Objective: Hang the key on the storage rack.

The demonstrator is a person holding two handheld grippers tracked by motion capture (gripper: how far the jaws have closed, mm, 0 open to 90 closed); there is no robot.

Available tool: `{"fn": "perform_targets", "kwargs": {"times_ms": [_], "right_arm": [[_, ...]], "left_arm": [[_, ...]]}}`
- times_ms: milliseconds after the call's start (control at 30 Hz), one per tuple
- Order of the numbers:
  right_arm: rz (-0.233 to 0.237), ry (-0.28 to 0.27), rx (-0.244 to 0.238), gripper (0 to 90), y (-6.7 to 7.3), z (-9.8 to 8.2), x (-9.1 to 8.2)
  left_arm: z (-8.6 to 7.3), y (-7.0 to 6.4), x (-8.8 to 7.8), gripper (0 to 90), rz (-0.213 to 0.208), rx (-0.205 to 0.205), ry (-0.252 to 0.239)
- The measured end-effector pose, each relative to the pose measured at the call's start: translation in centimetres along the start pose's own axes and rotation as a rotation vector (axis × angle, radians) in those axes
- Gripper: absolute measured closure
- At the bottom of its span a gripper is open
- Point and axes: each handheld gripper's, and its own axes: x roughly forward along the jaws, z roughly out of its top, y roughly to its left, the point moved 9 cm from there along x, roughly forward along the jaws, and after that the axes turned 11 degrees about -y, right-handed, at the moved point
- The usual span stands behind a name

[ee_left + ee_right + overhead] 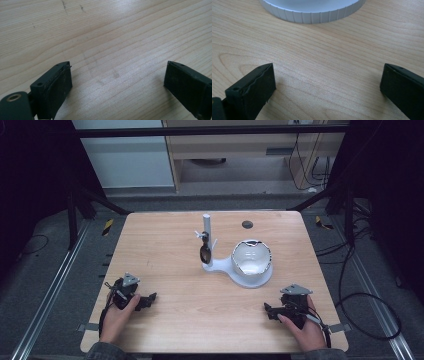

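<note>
Fingers of both grippers stand wide apart with nothing between them. Left gripper (148, 298) and right gripper (270, 310) rest low on the wooden table (165, 270), near its front corners, each held in a hand and pointing inward, likely a ready pose. Well ahead, at mid-table, sunglasses (204, 251) hang from the post of a white stand (209, 240) whose round base (250, 277) holds a bowl-like mirror (251, 257).

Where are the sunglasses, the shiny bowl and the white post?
sunglasses (204, 252), high view, on the dark lens hanging beside the post.
bowl (251, 258), high view, on its shiny inside.
post (206, 224), high view, on its upright upper part.
</note>
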Motion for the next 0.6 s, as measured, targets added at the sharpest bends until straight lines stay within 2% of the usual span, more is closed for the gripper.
{"fn": "perform_targets", "kwargs": {"times_ms": [300,600], "right_arm": [[0.0,0.0,0.0,0.4,0.0,0.0,0.0],[0.0,0.0,0.001,0.4,0.01,0.0,0.0]], "left_arm": [[-0.11,-0.03,0.11,4.9,0.001,0.007,-0.025],[-0.23,-0.09,0.01,3.6,-0.001,0.015,-0.021]]}}
